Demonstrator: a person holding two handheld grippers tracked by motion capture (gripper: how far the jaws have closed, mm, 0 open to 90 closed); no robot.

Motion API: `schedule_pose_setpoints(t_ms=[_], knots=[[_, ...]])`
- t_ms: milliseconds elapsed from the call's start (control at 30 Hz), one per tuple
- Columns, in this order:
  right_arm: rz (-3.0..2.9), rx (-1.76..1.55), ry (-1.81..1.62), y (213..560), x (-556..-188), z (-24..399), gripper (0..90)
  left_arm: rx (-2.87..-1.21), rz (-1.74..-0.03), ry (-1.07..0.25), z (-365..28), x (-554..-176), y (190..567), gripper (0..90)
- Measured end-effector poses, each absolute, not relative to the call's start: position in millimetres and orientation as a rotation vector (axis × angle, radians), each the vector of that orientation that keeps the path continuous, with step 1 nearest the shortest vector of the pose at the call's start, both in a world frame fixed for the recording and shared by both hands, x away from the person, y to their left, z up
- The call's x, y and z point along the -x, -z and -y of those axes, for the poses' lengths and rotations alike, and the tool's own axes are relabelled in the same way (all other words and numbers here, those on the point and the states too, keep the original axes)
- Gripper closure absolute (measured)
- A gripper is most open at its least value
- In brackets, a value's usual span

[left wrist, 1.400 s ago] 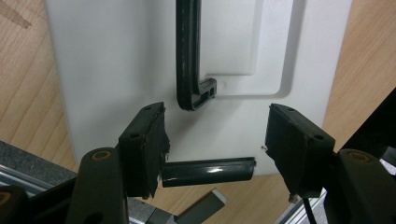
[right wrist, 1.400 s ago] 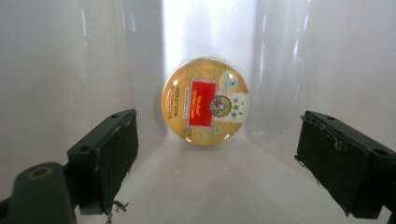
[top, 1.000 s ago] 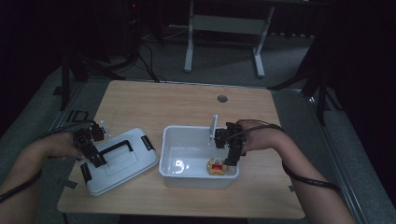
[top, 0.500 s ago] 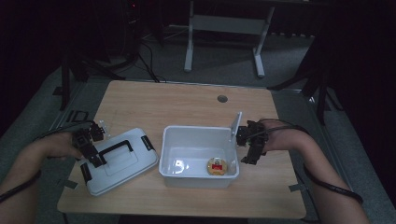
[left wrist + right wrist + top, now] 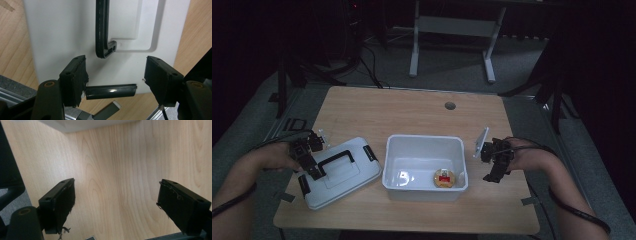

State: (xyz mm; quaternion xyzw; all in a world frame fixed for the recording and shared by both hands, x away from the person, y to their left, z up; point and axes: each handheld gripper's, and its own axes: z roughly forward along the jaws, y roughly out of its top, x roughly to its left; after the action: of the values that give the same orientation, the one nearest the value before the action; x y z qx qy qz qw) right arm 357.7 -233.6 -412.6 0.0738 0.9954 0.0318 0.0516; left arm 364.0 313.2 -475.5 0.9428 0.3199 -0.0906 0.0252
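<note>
The white lid with its black carry handle is lying flat on the wooden table, at the near left, just beside the open white box. It is being hovered over by the left gripper at its left edge. The jaws of this gripper have just been opening; in the left gripper view they are standing apart, with the black latch clip of the lid lying between them, touching one pad and clear of the other, so nothing is being squeezed.

The right gripper is being held over bare table to the right of the box, and its jaws are spread wide with only wood between them. A small round item with a red mark is resting in the near right corner of the box.

The lid is judged to be light, stiff and of smooth plastic, so it is probably slippery at a flat edge. The handle is considered the best place to be gripped, in its middle, so that the lid is hanging level; the latch clip is hinged and may be swinging if it is taken there.
</note>
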Motion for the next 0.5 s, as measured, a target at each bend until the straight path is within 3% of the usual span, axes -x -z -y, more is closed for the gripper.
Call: schedule_pose_setpoints(t_ms=[100,333,500], knots=[[-3.042,-0.241,-0.078,421,-357,239,14.3,-2.926,-0.983,0.294,-313,-364,478,36.3],[-3.065,-0.277,-0.045,438,-358,246,14.4,-2.93,-0.932,0.194,-304,-369,478,36.2],[-3.072,-0.284,-0.048,444,-358,248,14.8,-2.972,-0.91,0.213,-297,-369,484,46.7]])
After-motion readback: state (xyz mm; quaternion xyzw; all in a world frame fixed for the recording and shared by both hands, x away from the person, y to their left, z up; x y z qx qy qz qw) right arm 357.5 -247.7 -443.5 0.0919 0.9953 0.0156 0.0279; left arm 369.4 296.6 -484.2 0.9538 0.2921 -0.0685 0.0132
